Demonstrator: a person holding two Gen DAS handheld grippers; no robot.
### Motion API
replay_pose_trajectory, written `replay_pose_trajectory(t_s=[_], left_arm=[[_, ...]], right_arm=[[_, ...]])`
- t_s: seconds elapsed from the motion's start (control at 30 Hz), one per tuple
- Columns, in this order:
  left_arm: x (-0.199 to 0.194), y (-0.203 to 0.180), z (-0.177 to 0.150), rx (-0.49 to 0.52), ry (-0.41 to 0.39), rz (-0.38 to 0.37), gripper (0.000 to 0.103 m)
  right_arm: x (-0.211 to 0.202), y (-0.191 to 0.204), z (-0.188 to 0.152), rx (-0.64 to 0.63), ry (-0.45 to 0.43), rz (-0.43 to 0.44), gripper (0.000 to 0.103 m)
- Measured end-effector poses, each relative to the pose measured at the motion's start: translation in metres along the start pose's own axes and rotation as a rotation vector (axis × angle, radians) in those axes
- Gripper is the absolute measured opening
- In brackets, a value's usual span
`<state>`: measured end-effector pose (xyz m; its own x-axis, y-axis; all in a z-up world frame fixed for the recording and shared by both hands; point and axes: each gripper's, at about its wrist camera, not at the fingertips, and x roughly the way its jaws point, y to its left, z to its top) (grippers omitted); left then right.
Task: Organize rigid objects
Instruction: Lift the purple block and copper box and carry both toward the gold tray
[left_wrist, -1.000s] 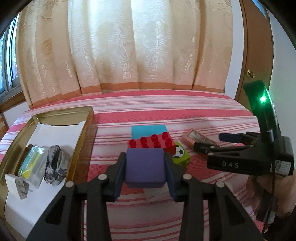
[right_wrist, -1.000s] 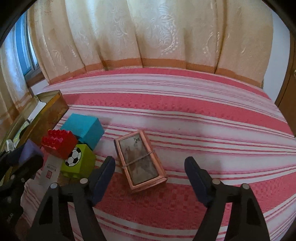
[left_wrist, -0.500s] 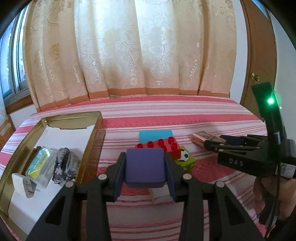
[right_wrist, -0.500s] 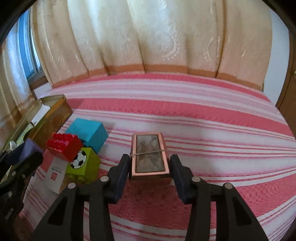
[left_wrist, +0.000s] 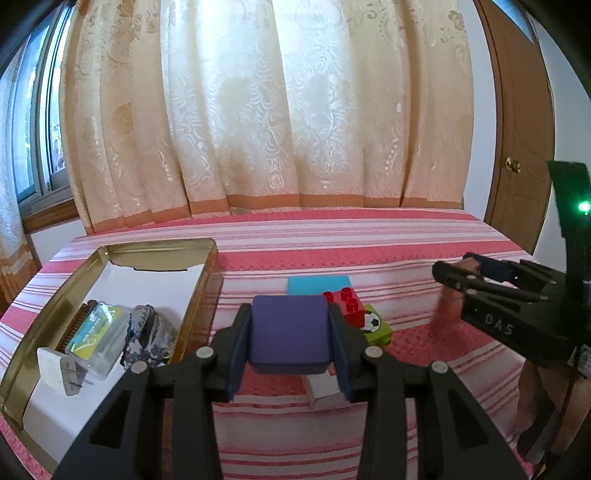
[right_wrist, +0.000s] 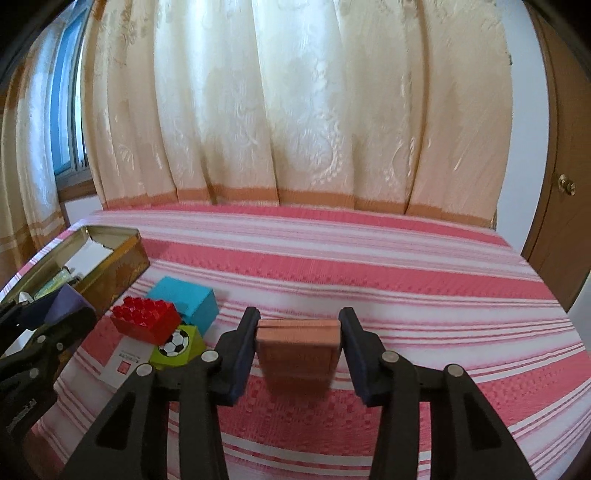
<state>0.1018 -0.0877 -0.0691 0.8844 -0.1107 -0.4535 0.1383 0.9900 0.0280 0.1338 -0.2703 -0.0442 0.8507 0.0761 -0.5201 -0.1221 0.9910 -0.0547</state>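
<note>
Left wrist view: left gripper is clamped on a purple block, matte, rounded edges, squarish face toward cam, pads pressed on both sides. Block is held above the pink/white striped bedspread, just right of the gold tin. Tin is lined w/ white paper; a clear plastic case w/ green label, a dark crumpled item and a white plug adapter are seen inside.

Behind the purple block: teal cube, red studded brick, lime block w/ football print, all partly hidden by the block and fingers. A white card/box under the gripper is mostly covered.

Right wrist view: right gripper is closed on a copper-pink flat box, held off the bedspread, tilted so only its edge and underside are shown; surface is motion-blurred, no detail readable. Jaws have just been closing, box between them, pads touching both sides. Red brick is seen resting on lime block w/ teal cube just behind; white card w/ red mark lies beside them, text too small to read.

In left view the right gripper is cut off at frame edge; held box shows only as a pink blur. Hand behind it is barely visible.
</note>
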Motion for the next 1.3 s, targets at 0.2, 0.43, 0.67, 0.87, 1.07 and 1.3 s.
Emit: replay_pose_trajectory(t_s=[0.2,0.43,0.67,0.87,1.07,1.3], left_arm=[[-0.004,-0.003,0.000,0.013,-0.026,0.016,0.039],[-0.007,-0.004,0.000,0.020,-0.042,0.024,0.039],[-0.010,-0.006,-0.001,0.030,-0.058,0.033,0.039],[-0.011,-0.008,-0.001,0.037,-0.064,0.039,0.039],[-0.011,-0.008,-0.001,0.035,-0.067,0.040,0.039],[-0.011,-0.007,-0.001,0.030,-0.073,0.038,0.039]], right_arm=[[-0.013,0.000,0.000,0.010,-0.073,-0.009,0.047],[-0.025,0.000,-0.002,0.011,-0.132,-0.014,0.047],[-0.034,0.001,-0.003,0.004,-0.181,-0.015,0.047],[-0.043,0.003,-0.005,0.004,-0.229,-0.014,0.047],[-0.049,0.006,-0.006,0.008,-0.263,-0.003,0.047],[-0.052,0.009,-0.006,0.016,-0.275,0.002,0.047]])
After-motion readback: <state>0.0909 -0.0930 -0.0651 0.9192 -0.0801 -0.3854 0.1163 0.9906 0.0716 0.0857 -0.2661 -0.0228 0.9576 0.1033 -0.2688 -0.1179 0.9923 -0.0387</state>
